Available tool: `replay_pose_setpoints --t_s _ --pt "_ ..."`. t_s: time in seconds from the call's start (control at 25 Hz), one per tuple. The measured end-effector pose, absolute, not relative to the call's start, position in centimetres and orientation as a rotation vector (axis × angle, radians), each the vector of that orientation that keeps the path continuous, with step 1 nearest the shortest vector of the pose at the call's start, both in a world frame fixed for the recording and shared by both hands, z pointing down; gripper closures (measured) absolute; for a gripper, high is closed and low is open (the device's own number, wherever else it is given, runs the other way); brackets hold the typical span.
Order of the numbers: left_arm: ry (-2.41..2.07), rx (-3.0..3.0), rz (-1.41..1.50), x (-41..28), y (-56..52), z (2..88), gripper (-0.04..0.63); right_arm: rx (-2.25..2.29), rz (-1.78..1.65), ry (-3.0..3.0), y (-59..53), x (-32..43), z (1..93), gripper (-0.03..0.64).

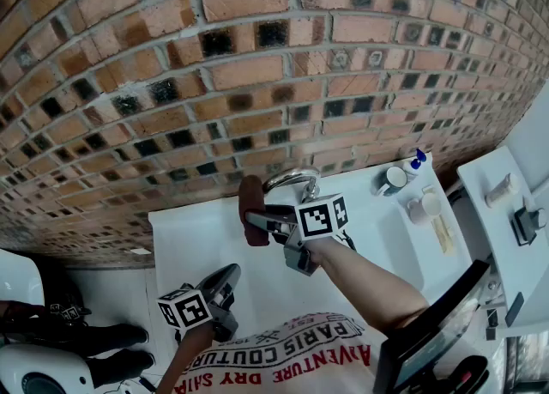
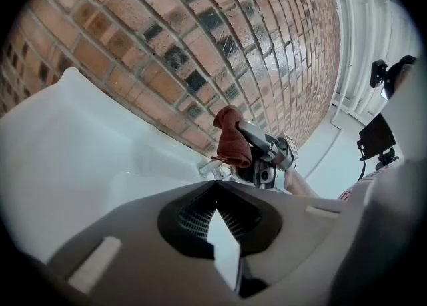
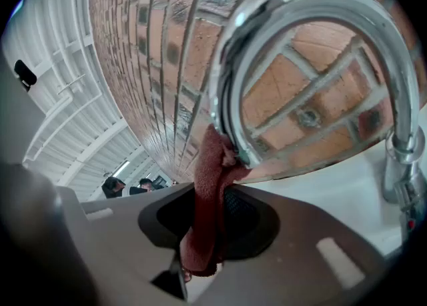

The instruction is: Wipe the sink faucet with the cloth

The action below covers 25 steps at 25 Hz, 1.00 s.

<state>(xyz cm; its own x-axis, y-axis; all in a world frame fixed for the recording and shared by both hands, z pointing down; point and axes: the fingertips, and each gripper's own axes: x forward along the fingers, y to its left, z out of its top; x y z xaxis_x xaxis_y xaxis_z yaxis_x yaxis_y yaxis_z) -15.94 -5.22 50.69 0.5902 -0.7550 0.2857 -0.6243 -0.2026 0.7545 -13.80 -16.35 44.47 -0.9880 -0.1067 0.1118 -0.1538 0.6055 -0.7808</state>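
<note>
A curved chrome faucet [image 1: 290, 179] rises at the back of the white sink [image 1: 193, 242], against the brick wall. My right gripper [image 1: 262, 217] is shut on a dark red cloth [image 1: 251, 205] just left of the spout. In the right gripper view the cloth [image 3: 210, 185] hangs from between the jaws of my right gripper [image 3: 200, 251] and presses against the end of the faucet [image 3: 313, 5] arch. My left gripper [image 1: 226, 281] hovers lower over the sink's front with its jaws together, holding nothing. From the left gripper [image 2: 223, 245] view, the cloth [image 2: 232, 139] and right gripper [image 2: 267, 148] show ahead.
On the counter right of the faucet stand a mug [image 1: 394, 179], a blue-capped bottle [image 1: 418, 160] and small white containers [image 1: 425, 206]. A white shelf [image 1: 502, 221] with small items lies at far right. A dark screen [image 1: 429, 332] sits at lower right.
</note>
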Motion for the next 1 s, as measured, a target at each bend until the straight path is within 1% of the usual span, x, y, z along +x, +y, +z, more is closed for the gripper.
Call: replay_pose_setpoints --t_s 0.2,0.6,1.0 --pt "-1.112 1.899 -0.173 -16.2 -5.6 51.7 0.595 0.28 1.385 -2.763 -17.8 -13.4 45.3 0.528" --pt "-1.102 1.906 -0.176 -15.9 -6.1 51.1 0.595 0.269 1.441 -2.786 -18.1 -12.3 43.6 0.528" --pt "-1.1 1.955 -0.168 -14.8 -5.7 49.7 0.595 0.293 1.528 -2.913 -19.2 -8.1 38.6 0.526"
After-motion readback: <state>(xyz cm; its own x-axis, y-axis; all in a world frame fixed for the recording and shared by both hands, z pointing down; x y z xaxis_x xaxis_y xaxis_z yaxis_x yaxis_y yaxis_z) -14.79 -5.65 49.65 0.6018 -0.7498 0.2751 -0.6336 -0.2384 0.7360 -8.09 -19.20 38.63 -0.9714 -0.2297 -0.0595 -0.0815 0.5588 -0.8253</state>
